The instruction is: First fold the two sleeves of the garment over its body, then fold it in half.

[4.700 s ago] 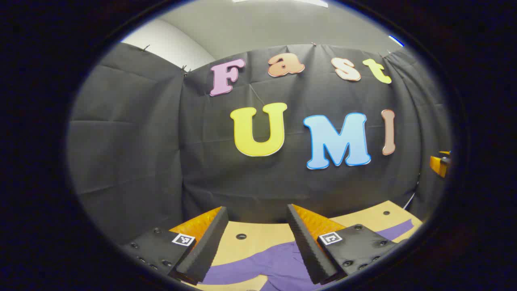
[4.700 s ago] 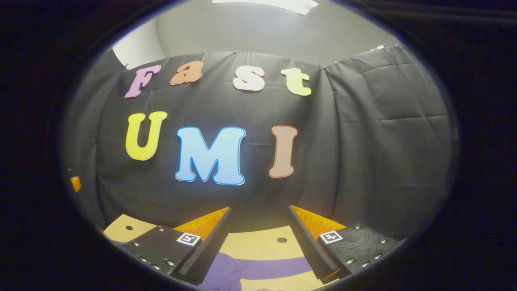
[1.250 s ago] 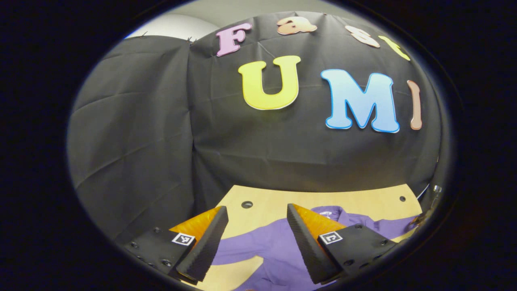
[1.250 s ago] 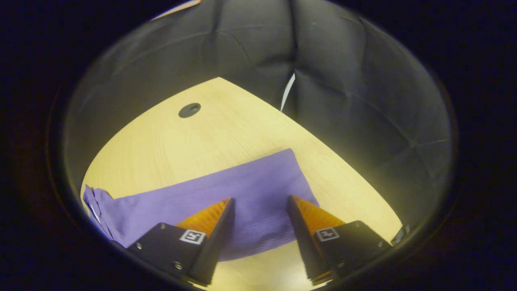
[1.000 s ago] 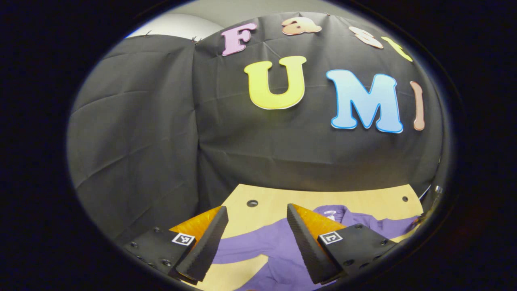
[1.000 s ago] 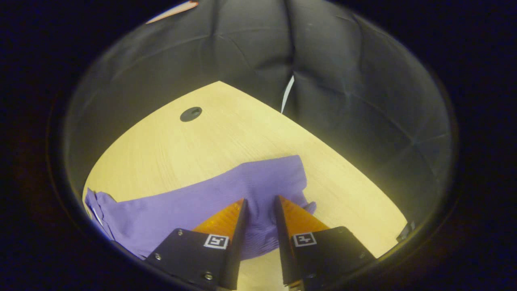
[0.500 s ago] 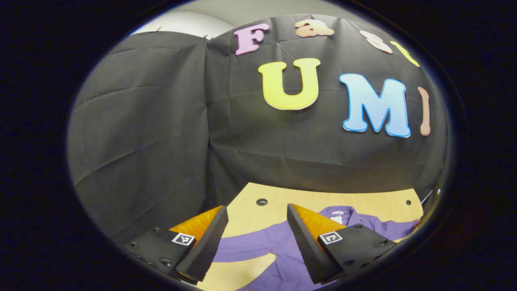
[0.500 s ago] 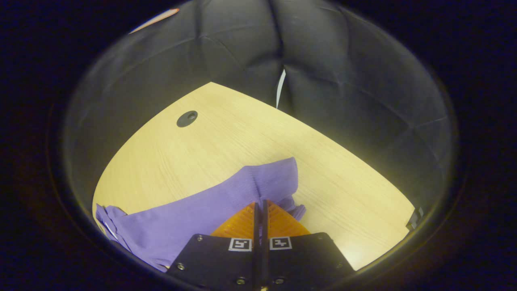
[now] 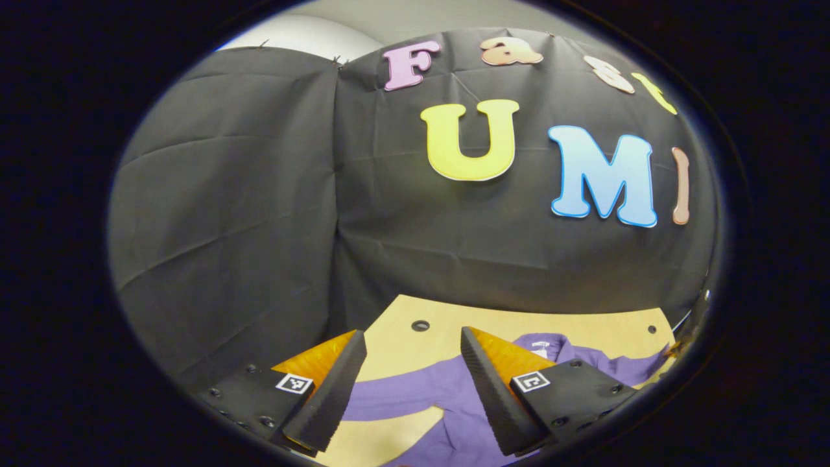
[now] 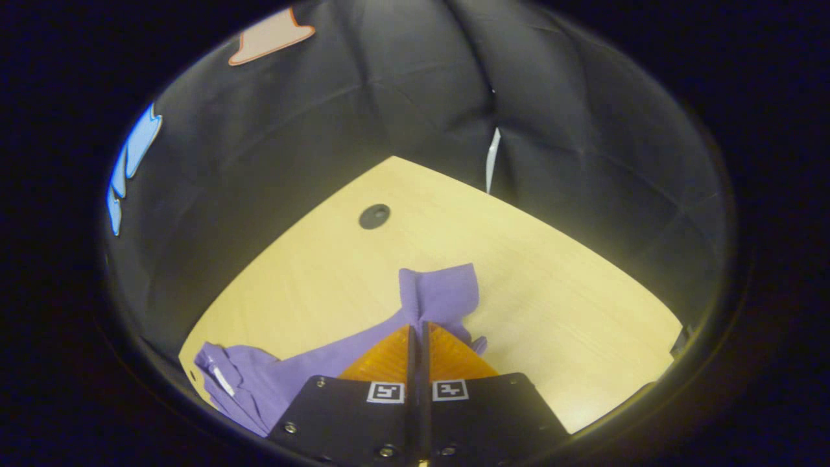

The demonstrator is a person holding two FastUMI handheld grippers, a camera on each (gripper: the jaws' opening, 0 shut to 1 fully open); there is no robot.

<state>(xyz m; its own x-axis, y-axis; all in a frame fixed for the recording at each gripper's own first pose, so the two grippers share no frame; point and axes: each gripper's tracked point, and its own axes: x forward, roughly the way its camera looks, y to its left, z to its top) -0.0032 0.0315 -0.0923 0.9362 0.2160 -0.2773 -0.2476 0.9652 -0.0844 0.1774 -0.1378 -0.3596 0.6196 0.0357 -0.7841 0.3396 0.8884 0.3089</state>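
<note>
Right gripper view had the wooden table taking most of the space, black cloth wall behind it. Purple garment lay on the table, its sleeve bunched and lifted at the cuff. Right gripper was pinched tight on that sleeve, fingers pressed together with fabric between. Left gripper view: garment body and collar flat on the table, other sleeve stretched out leftward; left gripper spread wide above it, holding nothing.
</note>
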